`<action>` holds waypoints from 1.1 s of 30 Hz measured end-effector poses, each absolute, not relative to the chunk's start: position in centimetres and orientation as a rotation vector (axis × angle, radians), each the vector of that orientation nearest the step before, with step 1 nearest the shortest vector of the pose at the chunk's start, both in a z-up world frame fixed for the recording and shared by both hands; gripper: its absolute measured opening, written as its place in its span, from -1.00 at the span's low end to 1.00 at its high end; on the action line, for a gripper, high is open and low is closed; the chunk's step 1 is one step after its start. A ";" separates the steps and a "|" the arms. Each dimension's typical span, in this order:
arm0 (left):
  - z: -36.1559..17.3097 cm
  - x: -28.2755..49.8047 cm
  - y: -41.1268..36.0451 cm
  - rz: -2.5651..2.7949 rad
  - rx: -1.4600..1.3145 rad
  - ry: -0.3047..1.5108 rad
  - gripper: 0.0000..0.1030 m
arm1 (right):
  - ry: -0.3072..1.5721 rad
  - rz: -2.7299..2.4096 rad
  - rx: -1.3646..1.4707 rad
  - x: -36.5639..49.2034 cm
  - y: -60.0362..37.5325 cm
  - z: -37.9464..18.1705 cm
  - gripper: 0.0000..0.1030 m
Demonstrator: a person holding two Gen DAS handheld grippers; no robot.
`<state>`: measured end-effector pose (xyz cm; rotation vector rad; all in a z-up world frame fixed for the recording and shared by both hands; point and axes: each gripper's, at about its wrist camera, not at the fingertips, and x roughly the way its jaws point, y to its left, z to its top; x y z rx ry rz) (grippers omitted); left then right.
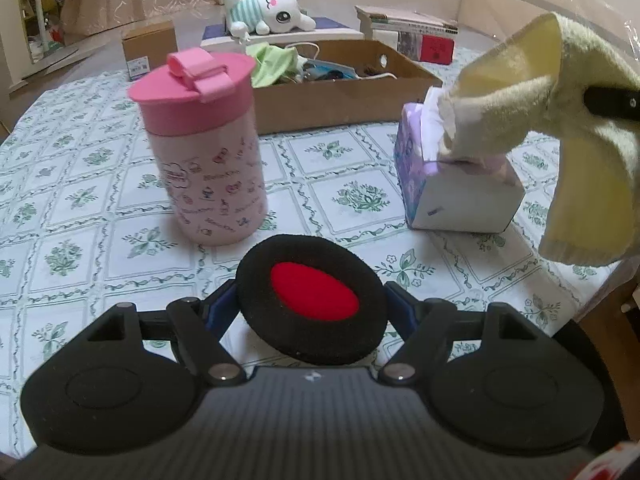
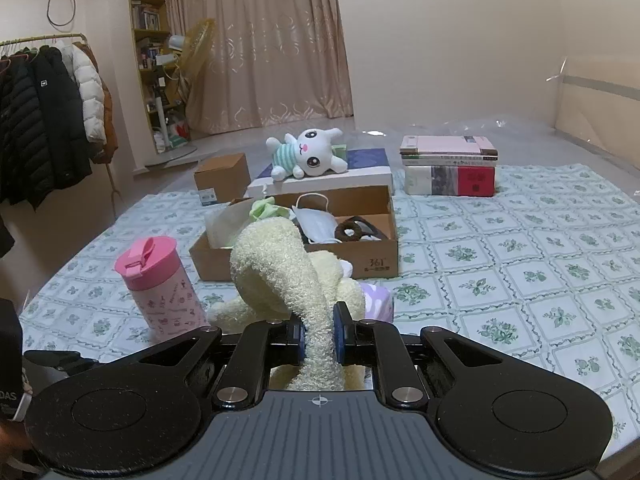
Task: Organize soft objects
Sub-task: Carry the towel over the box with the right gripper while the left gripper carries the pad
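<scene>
In the left wrist view my left gripper [image 1: 312, 300] is shut on a round black soft pad with a red centre [image 1: 314, 290], held just above the flowered tablecloth [image 1: 100, 240]. My right gripper [image 2: 319, 336] is shut on a pale yellow fluffy towel [image 2: 276, 268], which bunches up ahead of the fingers. The same towel [image 1: 560, 128] hangs at the right of the left wrist view, over a purple tissue box [image 1: 460, 196]. Beyond stands an open cardboard box [image 2: 372, 264] holding a green cloth [image 2: 266, 208], a face mask and a brown ring.
A pink lidded tumbler [image 1: 204, 152] stands upright left of the tissue box. A white plush rabbit [image 2: 308, 156] lies on a flat white box behind the cardboard box. A book stack [image 2: 452, 168] sits back right, a small carton [image 2: 222, 176] back left. Coats [image 2: 44, 120] hang at far left.
</scene>
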<state>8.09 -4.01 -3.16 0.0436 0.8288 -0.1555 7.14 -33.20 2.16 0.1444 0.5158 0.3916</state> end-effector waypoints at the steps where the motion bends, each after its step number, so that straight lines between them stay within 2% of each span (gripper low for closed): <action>1: -3.0 7.9 -3.9 -0.154 0.042 0.825 0.45 | 0.514 0.393 0.143 7.1 -33.2 2.3 -0.74; 19: 1.0 6.7 -1.5 -0.217 0.047 0.777 0.45 | 0.503 0.372 0.136 6.0 -33.7 4.1 -0.74; 33: 9.7 10.6 1.1 -0.363 0.201 0.696 0.45 | 0.498 0.337 0.044 9.3 -36.8 6.6 -0.74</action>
